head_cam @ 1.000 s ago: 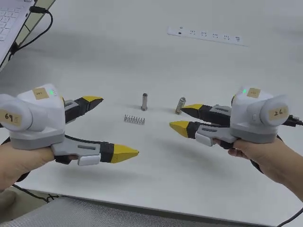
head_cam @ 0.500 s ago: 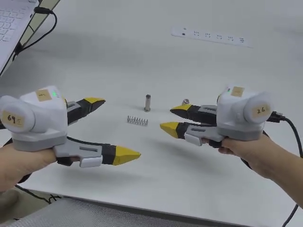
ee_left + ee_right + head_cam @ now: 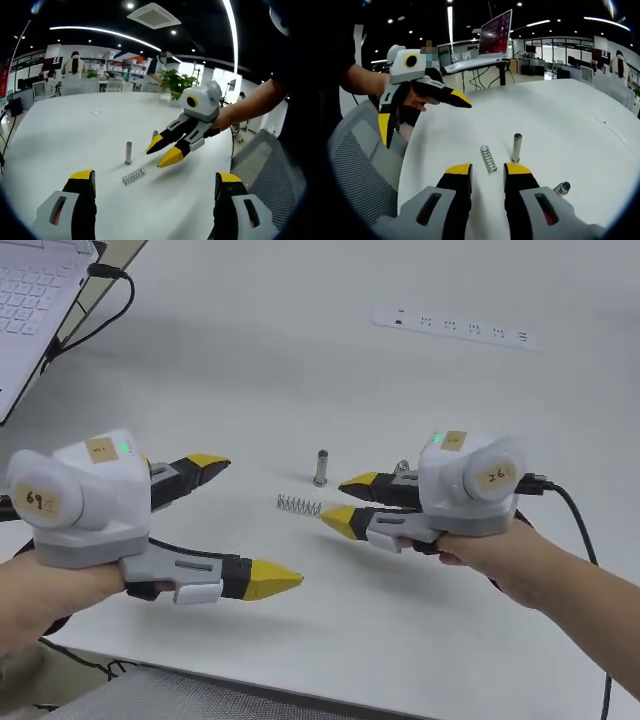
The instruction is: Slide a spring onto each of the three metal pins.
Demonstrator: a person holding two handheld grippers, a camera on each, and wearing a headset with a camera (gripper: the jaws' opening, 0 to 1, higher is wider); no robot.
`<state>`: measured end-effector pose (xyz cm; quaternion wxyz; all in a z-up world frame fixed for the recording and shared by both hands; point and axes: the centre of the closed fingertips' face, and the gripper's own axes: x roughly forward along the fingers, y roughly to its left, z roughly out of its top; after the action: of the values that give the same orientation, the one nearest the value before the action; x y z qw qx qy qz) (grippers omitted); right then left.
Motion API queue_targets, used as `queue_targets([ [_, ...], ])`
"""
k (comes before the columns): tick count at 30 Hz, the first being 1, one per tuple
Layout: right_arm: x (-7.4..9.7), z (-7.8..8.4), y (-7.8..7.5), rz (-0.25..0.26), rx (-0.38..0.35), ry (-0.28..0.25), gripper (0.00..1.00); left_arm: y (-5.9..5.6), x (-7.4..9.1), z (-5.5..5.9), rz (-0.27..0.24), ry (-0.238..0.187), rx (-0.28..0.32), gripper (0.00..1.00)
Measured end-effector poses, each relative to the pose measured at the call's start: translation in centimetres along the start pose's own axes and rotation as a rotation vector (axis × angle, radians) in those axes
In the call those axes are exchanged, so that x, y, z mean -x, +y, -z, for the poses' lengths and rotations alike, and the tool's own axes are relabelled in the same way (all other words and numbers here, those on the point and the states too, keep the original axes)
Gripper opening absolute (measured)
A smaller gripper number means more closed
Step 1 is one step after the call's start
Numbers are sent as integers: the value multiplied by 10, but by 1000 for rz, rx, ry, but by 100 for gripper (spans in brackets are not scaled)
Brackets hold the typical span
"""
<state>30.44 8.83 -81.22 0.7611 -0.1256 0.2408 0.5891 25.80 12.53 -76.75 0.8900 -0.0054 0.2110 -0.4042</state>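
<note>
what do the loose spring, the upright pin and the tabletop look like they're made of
The spring is a thin grey wire coil with a slight shine, probably steel. The upright pin is a silver-grey cylinder with a soft sheen, likely bare metal. The tabletop looks smooth, matte white, perhaps laminate or painted board; the look leaves that open.

1. Left gripper [image 3: 155, 176]: yellow-tipped jaws spread wide, nothing between them.
2. Right gripper [image 3: 161, 155]: enters from the right, held in a hand, jaws slightly apart, tips above the table [image 3: 65, 125].
3. Spring [image 3: 133, 175]: lying flat on the table, near the right gripper's tips.
4. Pin [image 3: 128, 152]: bare, upright, just behind the spring.
5. Second pin [image 3: 154, 135]: partly hidden behind the right gripper.
</note>
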Motion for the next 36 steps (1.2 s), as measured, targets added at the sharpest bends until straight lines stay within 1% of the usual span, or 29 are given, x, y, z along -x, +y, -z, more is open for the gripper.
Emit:
queue_targets([
  [6,-12,-1,4,-16,8,13,22,-1,-1,1,4,3,0,97],
  [9,-18,5,5,-21,27,41,21,-2,-1,1,6,4,-2,97],
  [11,-20,8,4,-19,33,50,20,-2,0,1,6,5,-4,97],
  [17,-26,5,2,-12,30,49,19,-3,3,2,3,6,-3,96],
  [21,-32,6,3,-18,35,59,18,-3,4,3,2,5,0,96],
  [24,-35,7,3,-16,44,65,17,-4,4,4,3,8,-1,96],
  [26,-35,11,2,-8,87,84,15,-5,5,4,4,9,1,96],
  [27,-36,13,2,-5,90,93,14,-5,5,3,5,5,6,96],
  [30,-37,13,2,-13,78,91,14,-5,7,4,2,5,6,96],
  [36,-40,11,2,-13,78,90,13,-4,8,6,-2,7,11,96],
])
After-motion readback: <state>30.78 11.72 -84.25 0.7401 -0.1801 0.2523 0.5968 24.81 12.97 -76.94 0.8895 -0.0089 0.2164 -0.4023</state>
